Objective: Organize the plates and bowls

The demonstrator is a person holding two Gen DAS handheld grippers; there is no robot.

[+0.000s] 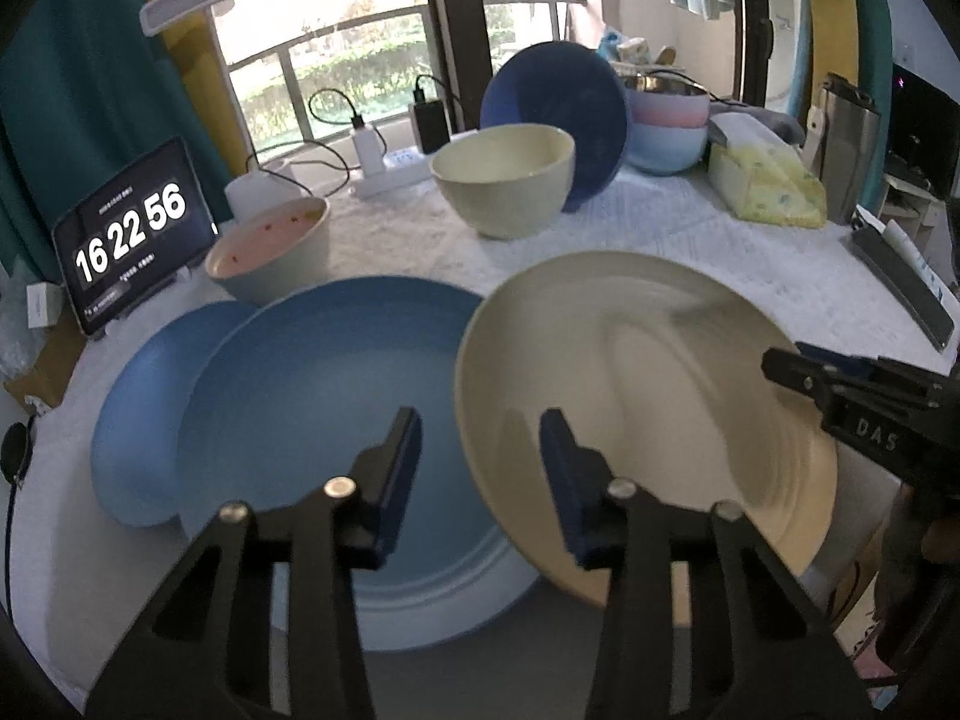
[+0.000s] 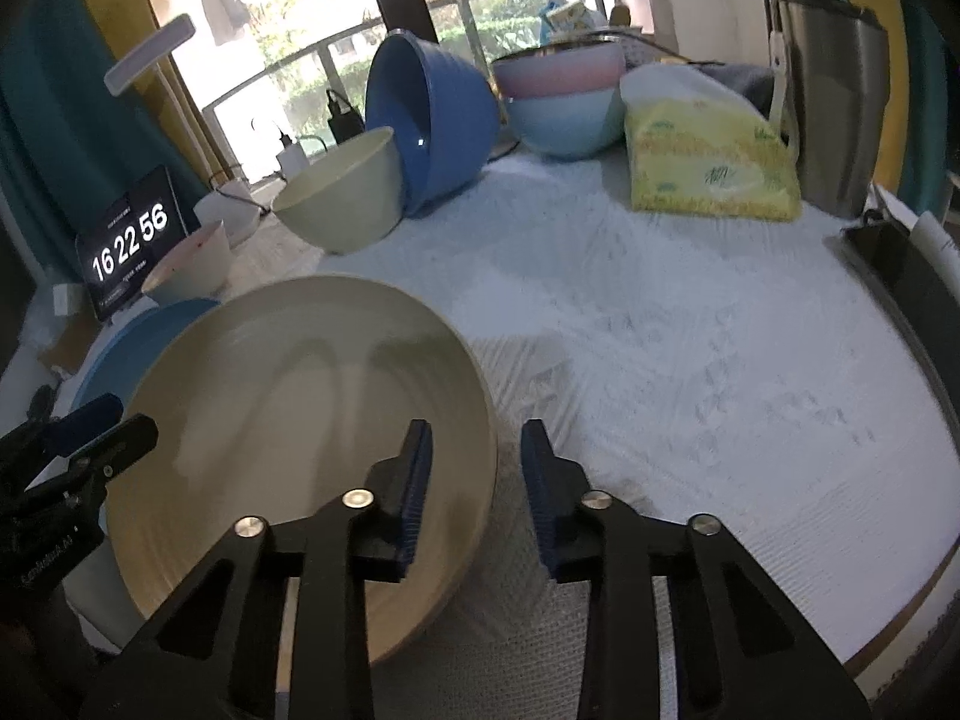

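A cream plate (image 1: 630,372) (image 2: 288,420) lies at the table's near side, its left edge over a large blue plate (image 1: 312,396). That blue plate rests on a smaller blue plate (image 1: 138,420). My left gripper (image 1: 480,417) is open and straddles the cream plate's left rim, with a gap at the pads. My right gripper (image 2: 476,426) is open and straddles the right rim, pads also clear of it. Each gripper shows in the other's view: the right gripper (image 1: 786,360) and the left gripper (image 2: 129,417). Behind stand a cream bowl (image 1: 504,180), a pink-lined bowl (image 1: 270,252) and a dark blue bowl (image 1: 576,102) on its side.
Stacked pink and light blue bowls (image 1: 666,120) sit at the back by a yellow tissue pack (image 1: 768,186) and a metal flask (image 2: 834,102). A clock tablet (image 1: 129,234) and a power strip (image 1: 390,171) stand at the back left. The white tablecloth (image 2: 690,360) stretches to the right.
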